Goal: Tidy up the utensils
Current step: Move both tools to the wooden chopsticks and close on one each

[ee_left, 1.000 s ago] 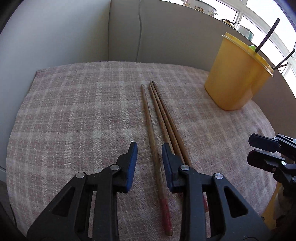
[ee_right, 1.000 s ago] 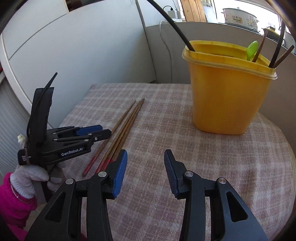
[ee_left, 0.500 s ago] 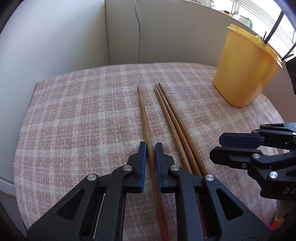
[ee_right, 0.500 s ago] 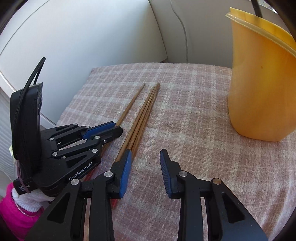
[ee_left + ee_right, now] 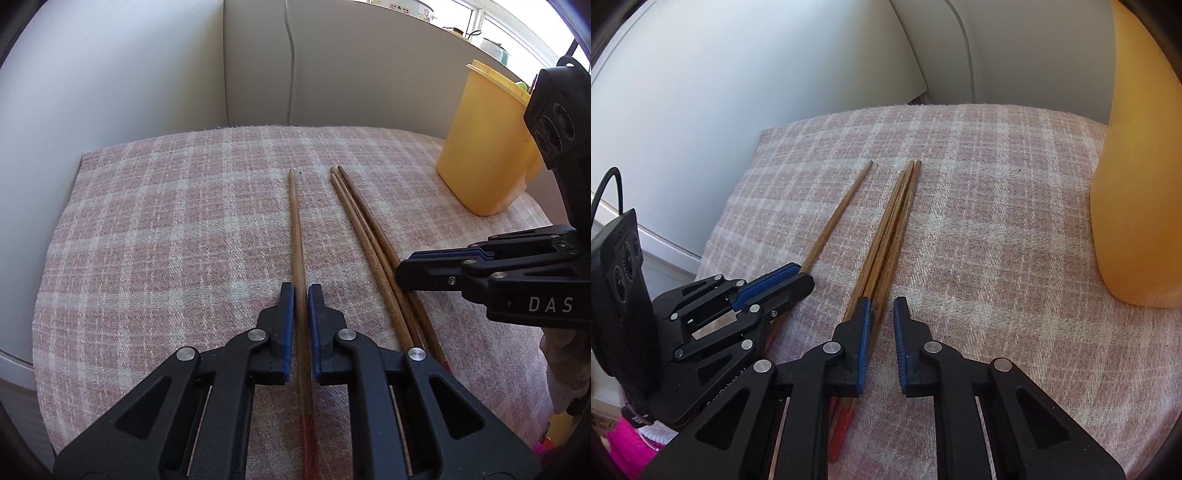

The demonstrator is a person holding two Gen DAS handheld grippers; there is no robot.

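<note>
— Chopsticks, where are they?

— 1 lone chopstick [image 5: 297,236] lies on the plaid cloth [image 5: 166,236], left of the bundle [image 5: 369,236] of 3 and apart from it. The bundle lies between the lone stick and the yellow tub [image 5: 484,147].

— Left gripper [image 5: 301,291]?

— Its blue pads [image 5: 288,325] are pressed onto the lone stick, 1 on each side, near the red-tipped end.

— Right gripper [image 5: 882,306]?

— Spread a little. Its left pad [image 5: 864,332] touches the bundle's right edge, the other pad stands on bare cloth toward the tub. Nothing is pinched.

— Tub?

— Upright on the cloth, well right of the bundle.
</note>
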